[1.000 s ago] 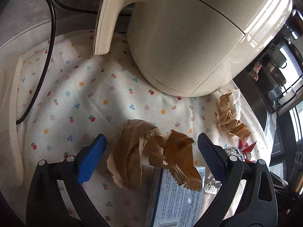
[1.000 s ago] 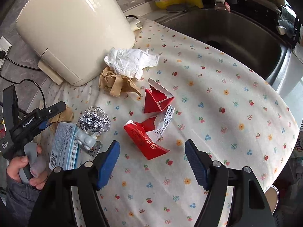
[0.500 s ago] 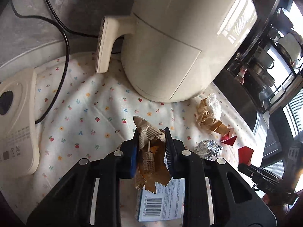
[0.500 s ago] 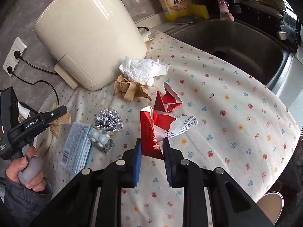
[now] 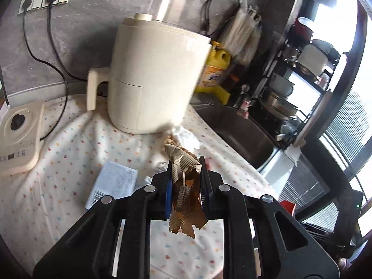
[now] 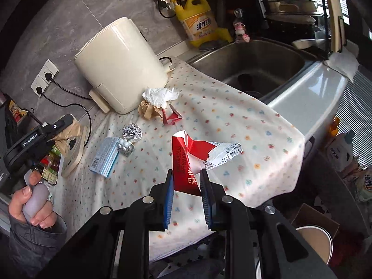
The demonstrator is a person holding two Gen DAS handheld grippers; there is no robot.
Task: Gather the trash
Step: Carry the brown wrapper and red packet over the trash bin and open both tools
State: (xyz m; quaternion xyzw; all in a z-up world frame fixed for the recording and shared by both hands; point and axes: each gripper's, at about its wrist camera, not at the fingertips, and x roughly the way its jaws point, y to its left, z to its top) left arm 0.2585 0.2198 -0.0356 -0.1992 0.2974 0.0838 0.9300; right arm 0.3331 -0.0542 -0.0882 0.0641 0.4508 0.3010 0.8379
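Within one second both grippers had gone from wide open above the litter to clamped and raised. The left gripper [image 5: 185,183] gripped the crumpled brown wrapper [image 5: 184,183], jaws nearly together, clear of the worktop cloth [image 5: 69,153]. The right gripper [image 6: 187,193] pinched the torn red carton [image 6: 186,160], jaws narrowly parted, above the cloth's front edge. Two pieces were thus collected; foil ball [image 6: 132,132], blue box [image 6: 104,157] and tissue [image 6: 160,96] remained mid-cloth, probably next.

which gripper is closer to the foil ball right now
Left, probably. In the right wrist view the left gripper, shut on brown paper, hangs left of the foil ball past the blue box. The right gripper, shut on the red carton, sits nearer the cloth's front edge.
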